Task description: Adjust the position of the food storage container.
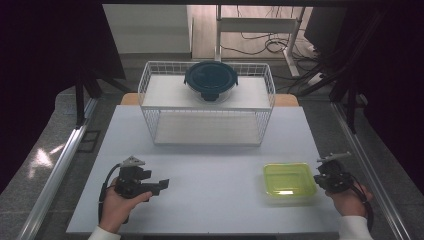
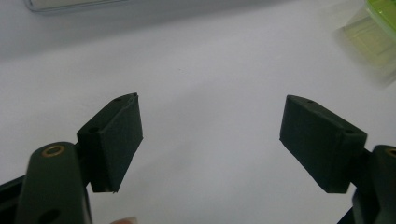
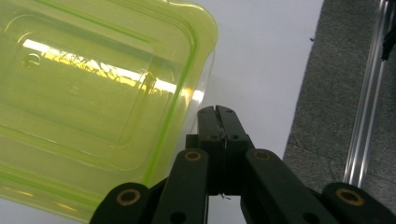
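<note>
1. High view: the yellow-green container sits lid-on at the near right of the white table. My right gripper is just beside its right side; I cannot tell from here whether they touch. My left gripper rests low at the near left, well apart from the container. A white wire basket stands at the far middle of the table, with a round dark-lidded container on its upper shelf.

2. Step in hand, as I judge it: approach to the yellow-green container, not yet gripped. The basket is the likely destination, though that is a guess.

3. Left gripper view: the left gripper has its jaws wide apart, with nothing but bare table between them. A corner of the yellow-green container shows at top right, far off.

4. Right gripper view: the right gripper has its jaws pressed together, holding nothing. The tips sit just beside the yellow-green container, near its rounded corner, over bare table.

5. Next move calls for parting the right jaws before any grasp, then straddling the rim.

6. Edges and room: the table's right edge and the grey floor lie close behind the right gripper, so little room there. Open table lies between the container and the basket.
</note>
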`<state>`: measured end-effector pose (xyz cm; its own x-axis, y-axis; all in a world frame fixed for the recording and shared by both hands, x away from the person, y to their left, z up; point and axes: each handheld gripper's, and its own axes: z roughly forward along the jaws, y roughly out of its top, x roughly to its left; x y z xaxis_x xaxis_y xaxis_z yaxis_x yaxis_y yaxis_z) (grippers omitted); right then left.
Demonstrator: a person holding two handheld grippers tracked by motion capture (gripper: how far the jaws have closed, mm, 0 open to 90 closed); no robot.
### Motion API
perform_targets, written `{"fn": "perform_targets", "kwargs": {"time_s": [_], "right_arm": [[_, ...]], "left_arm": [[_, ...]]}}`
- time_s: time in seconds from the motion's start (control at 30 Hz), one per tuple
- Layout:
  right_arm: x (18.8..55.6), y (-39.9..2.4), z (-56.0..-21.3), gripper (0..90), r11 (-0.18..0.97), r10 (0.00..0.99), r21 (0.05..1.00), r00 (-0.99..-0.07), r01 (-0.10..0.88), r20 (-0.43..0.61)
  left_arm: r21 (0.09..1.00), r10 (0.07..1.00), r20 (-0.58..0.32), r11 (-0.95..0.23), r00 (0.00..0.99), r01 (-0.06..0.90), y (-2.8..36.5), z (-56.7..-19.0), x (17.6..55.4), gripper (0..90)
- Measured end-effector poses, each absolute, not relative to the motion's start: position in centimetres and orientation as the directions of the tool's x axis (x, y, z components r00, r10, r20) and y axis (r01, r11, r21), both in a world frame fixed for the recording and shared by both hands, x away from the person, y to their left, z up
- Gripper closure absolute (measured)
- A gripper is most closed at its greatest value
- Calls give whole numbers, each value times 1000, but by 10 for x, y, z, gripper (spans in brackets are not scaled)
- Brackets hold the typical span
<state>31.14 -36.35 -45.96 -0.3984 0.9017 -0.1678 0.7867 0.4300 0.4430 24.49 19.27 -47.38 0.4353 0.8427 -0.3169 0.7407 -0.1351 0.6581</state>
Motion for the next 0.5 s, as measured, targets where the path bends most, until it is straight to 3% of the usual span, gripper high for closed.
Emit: {"fn": "perform_targets", "kwargs": {"time_s": [0.5], "right_arm": [[308, -330, -461, 890, 472, 870, 450, -483, 758, -100]], "left_arm": [[649, 848, -324, -124, 420, 750, 193, -474, 245, 209]]}}
